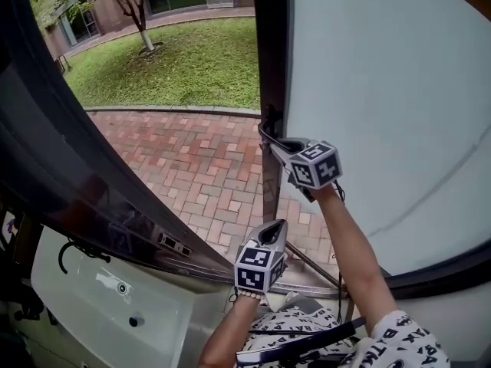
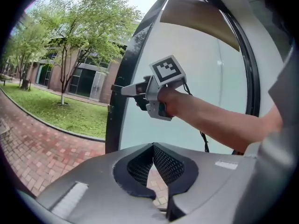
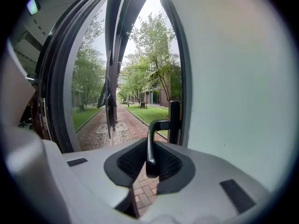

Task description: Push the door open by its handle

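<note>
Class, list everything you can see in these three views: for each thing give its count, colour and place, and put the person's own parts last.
door: one, pale frosted panel in a dark frame, right of the opening, swung outward
door handle: one, dark lever, on the door's edge
second door leaf: one, dark glass, left of the opening
brick path: one, red, outside beyond the threshold
lawn: one, green, beyond the path
tree: one nearby, on the lawn
building: one, brown with dark windows, behind the lawn
right hand-held gripper: one, grey, shut on the door handle
left hand-held gripper: one, grey, shut, holding nothing, low at the threshold
forearms: two, bare
sleeve: white, black print
</note>
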